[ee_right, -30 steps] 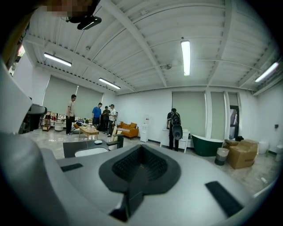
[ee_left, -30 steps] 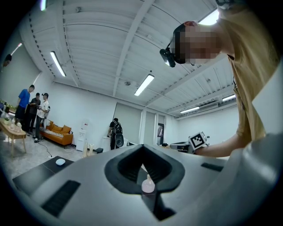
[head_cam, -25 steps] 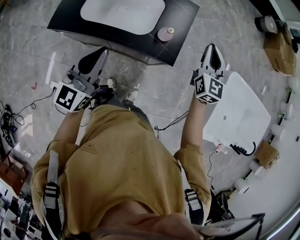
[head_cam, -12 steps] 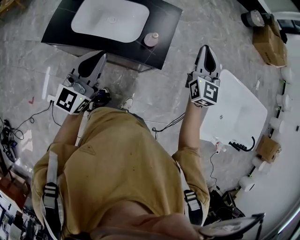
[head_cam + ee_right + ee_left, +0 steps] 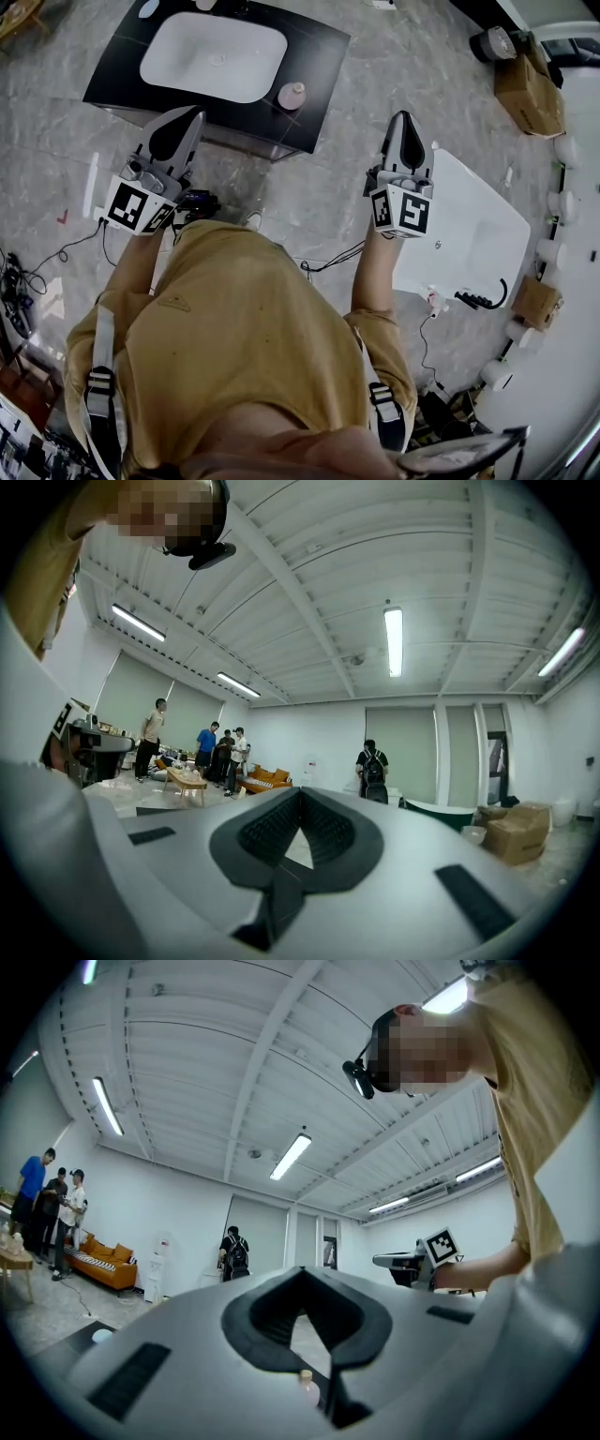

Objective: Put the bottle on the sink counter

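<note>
Seen from the head camera, both arms reach forward from the torso, elbows bent, bare forearms out of short sleeves. The left forearm [image 5: 131, 267] runs up toward 11 o'clock; the left gripper [image 5: 193, 114] sits at 10 o'clock of the view and points toward 1 o'clock, its marker cube [image 5: 131, 206] at the wrist end. The right forearm [image 5: 367, 277] rises toward 12 o'clock; the right gripper [image 5: 401, 118] sits at 1 o'clock and points to 12 o'clock. Both are held about level. Each gripper's jaws are closed tip to tip, with nothing gripped between them
</note>
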`<action>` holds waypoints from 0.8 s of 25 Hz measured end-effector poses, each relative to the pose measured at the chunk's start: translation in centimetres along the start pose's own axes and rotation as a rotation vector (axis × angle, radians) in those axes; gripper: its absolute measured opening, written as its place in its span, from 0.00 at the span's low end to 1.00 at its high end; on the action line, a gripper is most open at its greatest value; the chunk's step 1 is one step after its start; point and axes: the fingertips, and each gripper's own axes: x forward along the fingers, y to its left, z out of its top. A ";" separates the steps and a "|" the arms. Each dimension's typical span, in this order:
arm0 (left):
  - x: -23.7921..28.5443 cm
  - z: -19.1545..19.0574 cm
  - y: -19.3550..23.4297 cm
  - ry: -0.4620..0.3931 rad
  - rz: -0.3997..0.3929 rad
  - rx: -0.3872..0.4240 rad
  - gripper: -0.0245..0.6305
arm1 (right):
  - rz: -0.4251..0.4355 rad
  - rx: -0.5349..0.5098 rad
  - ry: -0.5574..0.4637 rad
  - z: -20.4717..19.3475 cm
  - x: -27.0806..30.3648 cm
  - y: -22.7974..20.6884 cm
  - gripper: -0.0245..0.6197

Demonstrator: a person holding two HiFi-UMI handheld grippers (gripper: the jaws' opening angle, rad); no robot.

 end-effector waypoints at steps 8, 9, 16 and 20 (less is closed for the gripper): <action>-0.6 1.9 0.5 -0.006 0.035 0.028 0.04 | 0.030 0.004 -0.045 1.8 -1.9 0.4 0.05; -0.6 2.1 0.6 -0.009 0.038 0.034 0.04 | 0.033 0.003 -0.050 2.1 -2.2 0.4 0.05; -1.3 3.0 1.1 -0.004 0.046 0.052 0.04 | 0.028 -0.020 -0.066 3.8 -4.5 0.2 0.05; -1.7 3.1 1.0 0.005 0.042 0.060 0.04 | 0.012 -0.020 -0.069 4.3 -5.5 -0.4 0.05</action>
